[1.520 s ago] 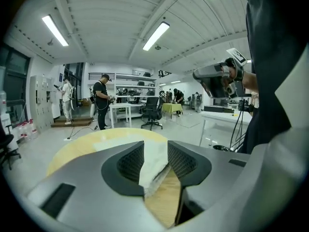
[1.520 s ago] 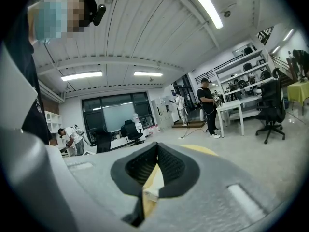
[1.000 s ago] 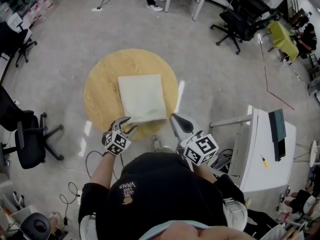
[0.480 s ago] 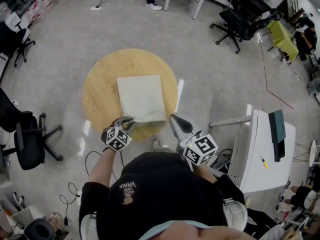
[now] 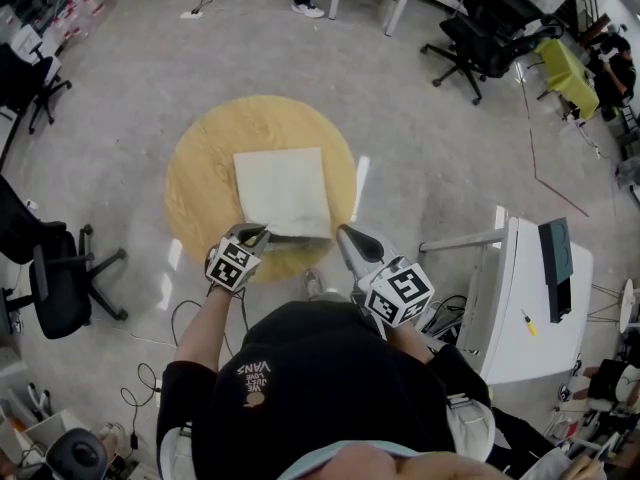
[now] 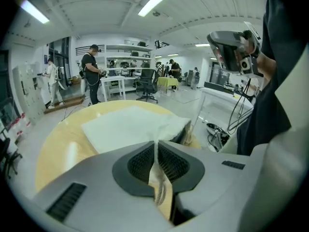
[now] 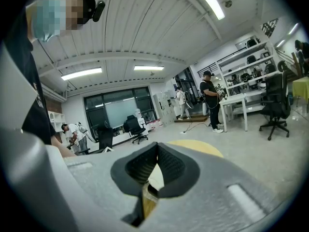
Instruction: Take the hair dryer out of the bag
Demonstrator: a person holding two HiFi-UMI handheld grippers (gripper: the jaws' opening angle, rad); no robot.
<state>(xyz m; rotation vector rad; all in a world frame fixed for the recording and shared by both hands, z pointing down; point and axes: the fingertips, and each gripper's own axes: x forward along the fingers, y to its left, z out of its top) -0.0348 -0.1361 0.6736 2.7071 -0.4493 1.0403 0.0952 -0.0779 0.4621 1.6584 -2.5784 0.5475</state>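
Note:
A white cloth bag point(image 5: 283, 193) lies flat on the round wooden table point(image 5: 200, 178). My left gripper point(image 5: 258, 234) is at the bag's near left corner. Its jaws have just been closing, and they now pinch the bag's fabric and a cord point(image 6: 158, 178) between the pads. In the left gripper view the bag point(image 6: 130, 127) spreads ahead of the left gripper point(image 6: 156, 146), with a dark gap at its near right edge. No hair dryer shows. My right gripper point(image 5: 345, 234) is shut and empty beside the table's near right edge; the right gripper point(image 7: 155, 151) faces the table point(image 7: 200, 146).
A white desk point(image 5: 530, 298) stands close on the right. A black office chair point(image 5: 55, 278) is on the left and more chairs point(image 5: 480, 43) at the back right. Cables point(image 5: 190, 313) lie on the floor by the table. People stand at benches point(image 6: 94, 74) farther off.
The left gripper moved in to the bag's near left corner and its wide-open jaws closed on the fabric. The right gripper stayed where it was, shut.

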